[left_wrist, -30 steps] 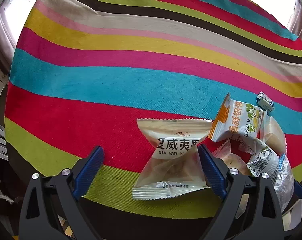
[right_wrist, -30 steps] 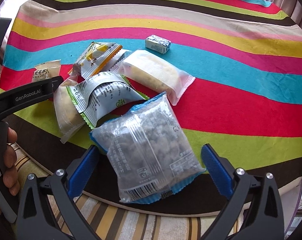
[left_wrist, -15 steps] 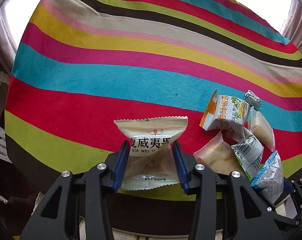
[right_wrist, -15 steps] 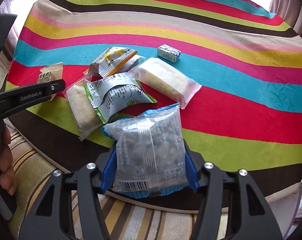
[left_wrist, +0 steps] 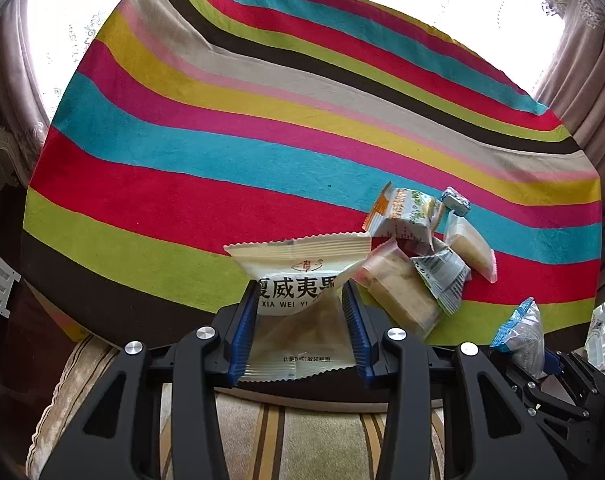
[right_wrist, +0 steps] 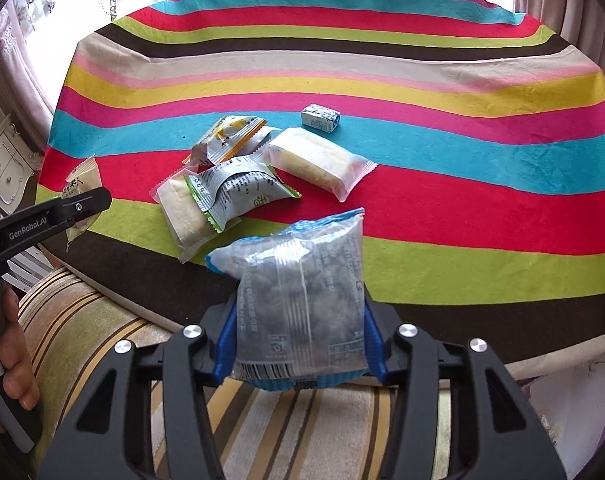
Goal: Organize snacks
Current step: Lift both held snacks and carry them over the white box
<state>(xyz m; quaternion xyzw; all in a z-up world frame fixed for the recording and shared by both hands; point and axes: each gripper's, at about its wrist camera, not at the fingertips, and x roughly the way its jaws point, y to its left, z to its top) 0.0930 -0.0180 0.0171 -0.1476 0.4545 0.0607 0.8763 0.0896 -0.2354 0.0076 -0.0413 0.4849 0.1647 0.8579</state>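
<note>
From the left wrist, the left gripper (left_wrist: 300, 320) has just been closing, and its blue pads now pinch a cream snack packet (left_wrist: 298, 280), held over the near edge of the striped tablecloth (left_wrist: 222, 152). A heap of snacks (left_wrist: 418, 256) lies to the right, with curtains (left_wrist: 590, 60) beyond.

From the right wrist, the right gripper (right_wrist: 298, 340) has likewise been closing and clamps a clear blue-edged packet (right_wrist: 302, 300) over the cloth's near edge, above a striped cushion (right_wrist: 82, 320). A small wrapped box (right_wrist: 320, 117) sits apart.

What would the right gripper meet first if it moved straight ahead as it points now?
Probably the striped cloth near the table's front edge. The right gripper, shut on the blue packet, points down at the brown and green stripes; the pile lies left. Depth is uncertain.
</note>
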